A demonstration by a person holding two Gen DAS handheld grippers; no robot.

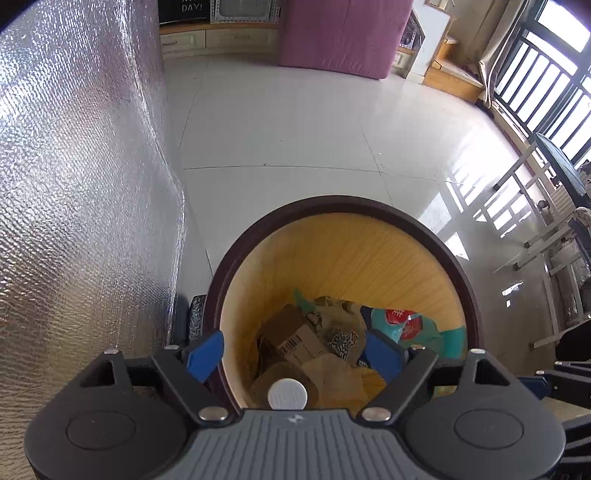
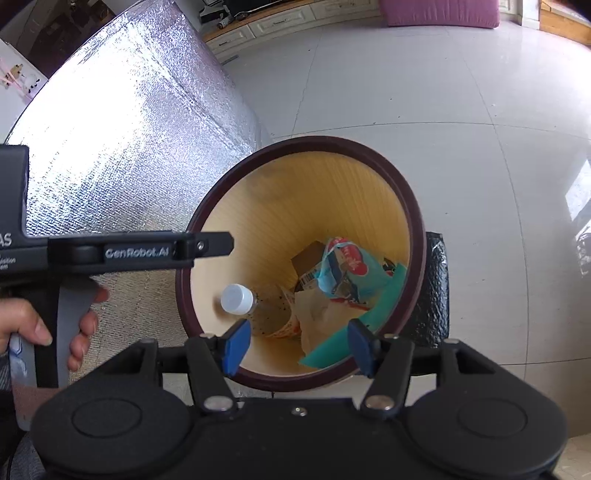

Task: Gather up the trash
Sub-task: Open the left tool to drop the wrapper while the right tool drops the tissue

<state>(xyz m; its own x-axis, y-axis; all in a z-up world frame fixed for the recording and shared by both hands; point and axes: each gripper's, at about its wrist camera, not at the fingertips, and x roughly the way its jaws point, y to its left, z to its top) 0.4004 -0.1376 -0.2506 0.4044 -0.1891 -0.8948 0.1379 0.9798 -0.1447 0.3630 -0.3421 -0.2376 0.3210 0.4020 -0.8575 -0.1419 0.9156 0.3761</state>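
Fingers of both grippers (image 1: 294, 350) (image 2: 297, 345) spread, empty, above the bin (image 2: 413, 206).

a home living room: glossy white tile floor (image 1: 295, 122), a low wooden tv cabinet (image 1: 218, 38) with drawers along the far wall, a purple cloth-covered piece of furniture (image 1: 340, 33), and a barred balcony window (image 1: 543, 81) letting in sunlight.

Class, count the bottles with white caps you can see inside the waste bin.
1. The bottle lies in the bin against its left inner wall, cap towards the camera, beside the crumpled paper. Others may be buried under the wrappers.
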